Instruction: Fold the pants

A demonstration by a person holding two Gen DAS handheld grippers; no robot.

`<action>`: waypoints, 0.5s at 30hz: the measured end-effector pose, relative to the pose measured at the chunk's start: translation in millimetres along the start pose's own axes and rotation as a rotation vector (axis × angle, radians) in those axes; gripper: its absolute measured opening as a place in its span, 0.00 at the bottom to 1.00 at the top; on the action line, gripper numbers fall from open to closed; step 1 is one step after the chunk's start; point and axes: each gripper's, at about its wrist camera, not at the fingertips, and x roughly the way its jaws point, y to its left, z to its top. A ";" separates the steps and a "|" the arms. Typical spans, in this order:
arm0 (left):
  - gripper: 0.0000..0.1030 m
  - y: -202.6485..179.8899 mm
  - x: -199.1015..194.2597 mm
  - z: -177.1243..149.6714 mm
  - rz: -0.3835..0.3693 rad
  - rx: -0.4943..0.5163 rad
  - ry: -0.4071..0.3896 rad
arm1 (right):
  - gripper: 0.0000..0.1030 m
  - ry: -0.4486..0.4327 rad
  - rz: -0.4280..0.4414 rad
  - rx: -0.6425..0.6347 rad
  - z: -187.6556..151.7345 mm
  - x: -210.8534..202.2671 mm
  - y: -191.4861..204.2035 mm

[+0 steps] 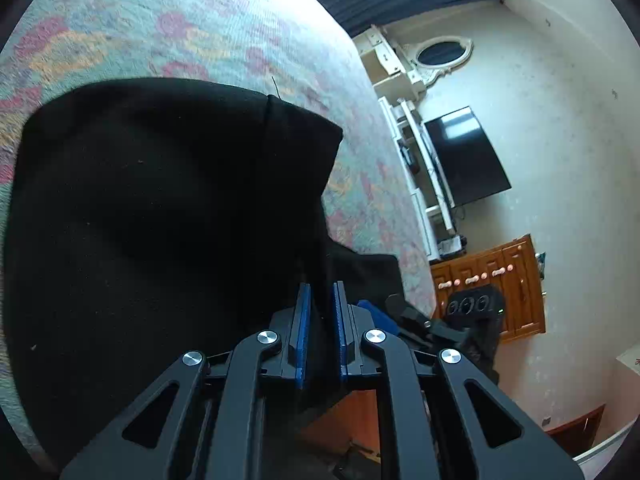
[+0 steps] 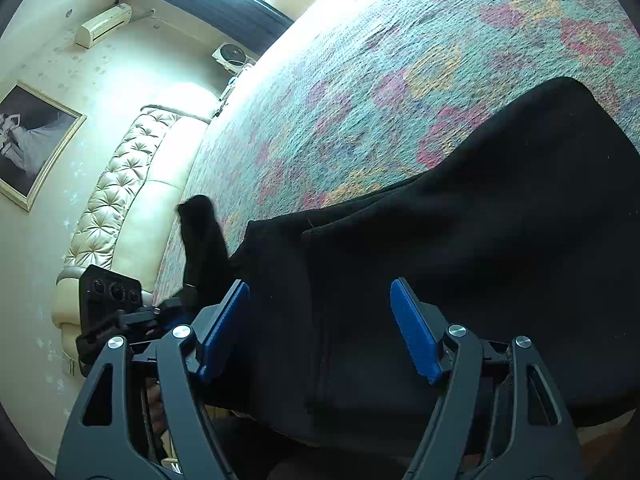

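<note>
While the pants (image 1: pixel 160 208) are spread on the bed (image 1: pixel 224 28), one edge is pinched in the clamped left gripper (image 1: pixel 320 304); the right gripper (image 2: pixel 320 300) is held agape just above the cloth.

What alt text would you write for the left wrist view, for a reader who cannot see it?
The left gripper is shut on a fold of the black pants, which lie on a bed with a floral bedspread. Beyond the bed's edge, a dark television hangs on a pale wall above a wooden cabinet.
</note>
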 end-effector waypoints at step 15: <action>0.78 -12.5 -82.2 -33.1 0.079 0.059 -0.236 | 0.74 0.103 0.156 -0.078 3.1 7.5 34.9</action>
